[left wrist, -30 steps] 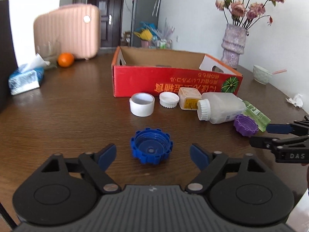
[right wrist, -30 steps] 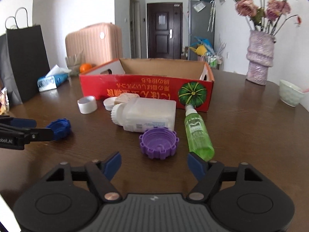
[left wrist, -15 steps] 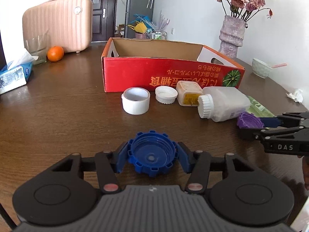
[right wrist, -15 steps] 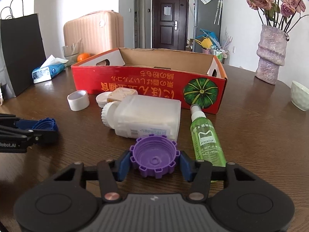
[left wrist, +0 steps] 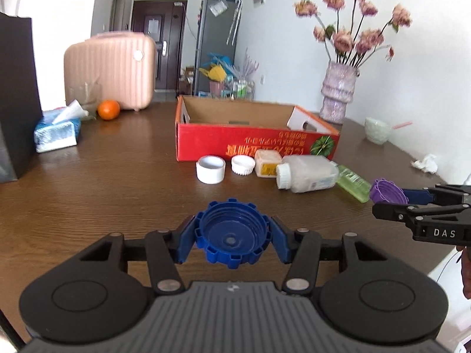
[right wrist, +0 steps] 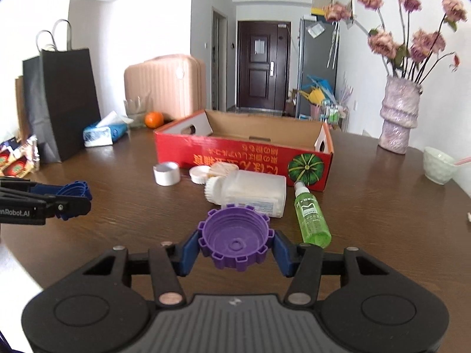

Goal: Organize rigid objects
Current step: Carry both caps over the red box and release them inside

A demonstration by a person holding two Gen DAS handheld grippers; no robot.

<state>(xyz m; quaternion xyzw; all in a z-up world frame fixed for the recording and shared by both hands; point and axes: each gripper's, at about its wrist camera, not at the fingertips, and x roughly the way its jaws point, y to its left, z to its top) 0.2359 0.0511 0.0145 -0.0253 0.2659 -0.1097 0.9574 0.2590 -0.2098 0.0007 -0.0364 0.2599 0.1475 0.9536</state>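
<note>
My left gripper (left wrist: pixel 231 239) is shut on a blue notched cap (left wrist: pixel 231 235), lifted off the brown table (left wrist: pixel 117 188). My right gripper (right wrist: pixel 235 242) is shut on a purple notched cap (right wrist: pixel 235 239), also raised. Each gripper shows in the other's view, the right gripper (left wrist: pixel 391 195) at the right edge and the left gripper (right wrist: pixel 73 198) at the left edge. Ahead stands an open red cardboard box (left wrist: pixel 256 144) (right wrist: pixel 244 153). In front of it lie a white ring (left wrist: pixel 210 169), a white lid (left wrist: pixel 243 165), a small jar (left wrist: pixel 266 163), a frosted bottle (left wrist: pixel 306 173) and a green spray bottle (right wrist: pixel 311 213).
A tissue pack (left wrist: pixel 57 132), an orange (left wrist: pixel 109 109) and a black paper bag (right wrist: pixel 61 103) sit at the left. A vase of flowers (right wrist: pixel 399 117) and a pale bowl (right wrist: pixel 438 164) stand at the right. A crumpled tissue (left wrist: pixel 425 163) lies near the right edge.
Both grippers closed on their caps, the left on the blue one and the right on the purple one, then lifted them off the table and drew back a little.
</note>
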